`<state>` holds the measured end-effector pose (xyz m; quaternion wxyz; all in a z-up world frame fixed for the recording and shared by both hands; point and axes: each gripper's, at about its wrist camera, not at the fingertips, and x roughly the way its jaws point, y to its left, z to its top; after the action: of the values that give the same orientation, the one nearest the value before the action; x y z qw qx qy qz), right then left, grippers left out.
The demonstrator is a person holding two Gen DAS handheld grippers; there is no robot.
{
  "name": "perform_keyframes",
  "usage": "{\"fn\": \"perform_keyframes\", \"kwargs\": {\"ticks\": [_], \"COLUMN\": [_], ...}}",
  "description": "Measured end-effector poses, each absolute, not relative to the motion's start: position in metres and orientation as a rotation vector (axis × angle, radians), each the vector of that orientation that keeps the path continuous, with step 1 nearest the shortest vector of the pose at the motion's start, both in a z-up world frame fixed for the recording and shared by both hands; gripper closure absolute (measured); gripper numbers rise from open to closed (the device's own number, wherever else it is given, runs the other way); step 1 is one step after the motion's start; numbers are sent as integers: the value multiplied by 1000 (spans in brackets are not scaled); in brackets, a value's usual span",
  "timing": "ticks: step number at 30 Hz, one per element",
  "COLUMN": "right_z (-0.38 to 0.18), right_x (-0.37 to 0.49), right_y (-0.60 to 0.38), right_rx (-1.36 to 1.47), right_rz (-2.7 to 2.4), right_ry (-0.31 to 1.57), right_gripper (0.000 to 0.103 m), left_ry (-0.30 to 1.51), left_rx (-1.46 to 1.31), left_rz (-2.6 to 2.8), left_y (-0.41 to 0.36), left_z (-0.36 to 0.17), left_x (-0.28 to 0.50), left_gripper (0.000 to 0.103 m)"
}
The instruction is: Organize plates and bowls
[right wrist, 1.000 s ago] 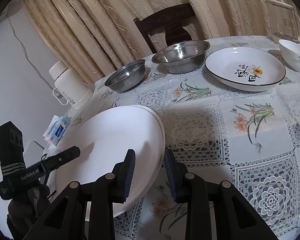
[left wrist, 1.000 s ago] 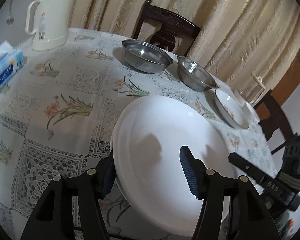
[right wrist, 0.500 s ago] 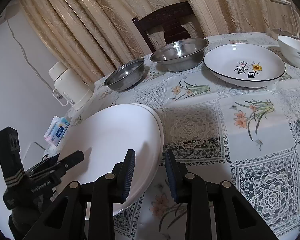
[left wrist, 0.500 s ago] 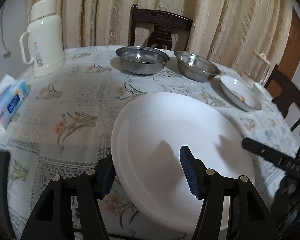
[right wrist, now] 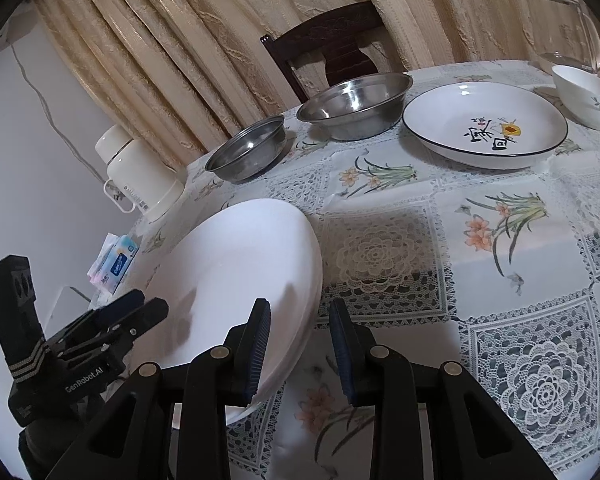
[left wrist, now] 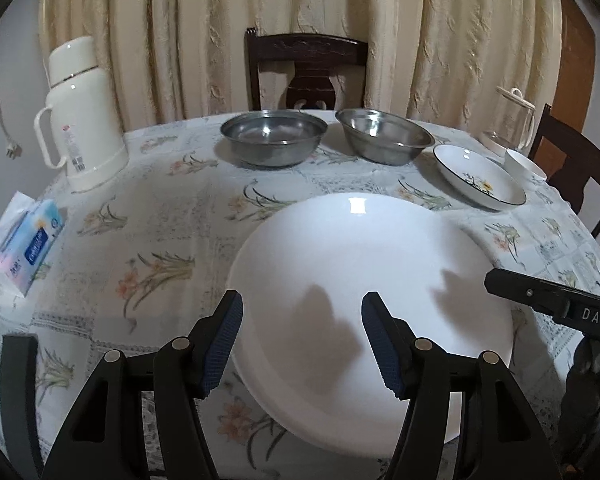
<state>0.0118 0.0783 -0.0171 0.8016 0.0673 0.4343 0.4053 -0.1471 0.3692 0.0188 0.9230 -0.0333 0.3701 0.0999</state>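
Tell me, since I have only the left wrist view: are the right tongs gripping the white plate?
Observer: No. In the right wrist view the right tongs stand open astride the white plate's rim, one finger over it, the other over the tablecloth.
Reviewer: Is the small bowl plain?
Observer: Not quite. The small bowl shows a faint greyish motif on its side.
Reviewer: What is painted in the dark-rimmed plate?
Observer: The dark-rimmed plate carries black brush characters beside a yellow-orange patch.
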Motion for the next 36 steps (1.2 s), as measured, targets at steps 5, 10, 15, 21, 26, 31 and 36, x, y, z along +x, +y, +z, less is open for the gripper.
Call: {"fn": "perform_keyframes", "kwargs": {"ticks": [5,10,15,21,26,31,36], "right_z": [-20,-20,-23,-26,-27,-28,-29], "right_x": [14,14,15,16,17,18,18], "right_y": [76,76,75,75,75,73,68], "right_rx": [157,160,158,146,146,155,165], "right_rz": [858,859,855,843,839,839,841], "right_ry": [942,944,951,964,966,971,970], "right_gripper": [70,68,67,65,63,60,58], "left_ry": [767,764,773,780,782,785,783], "left_rx": [-94,-104,-126,-138,-151,-159,-165], "left_rz": [194,197,186,178,167,149,138], "left_y": [370,371,371,369,367,361,359], "left_z": [17,17,16,15,15,16,19], "left_x": [-146,-146,-146,-144,-143,-142,-140], "left_gripper": [40,40,40,40,39,39,39]}}
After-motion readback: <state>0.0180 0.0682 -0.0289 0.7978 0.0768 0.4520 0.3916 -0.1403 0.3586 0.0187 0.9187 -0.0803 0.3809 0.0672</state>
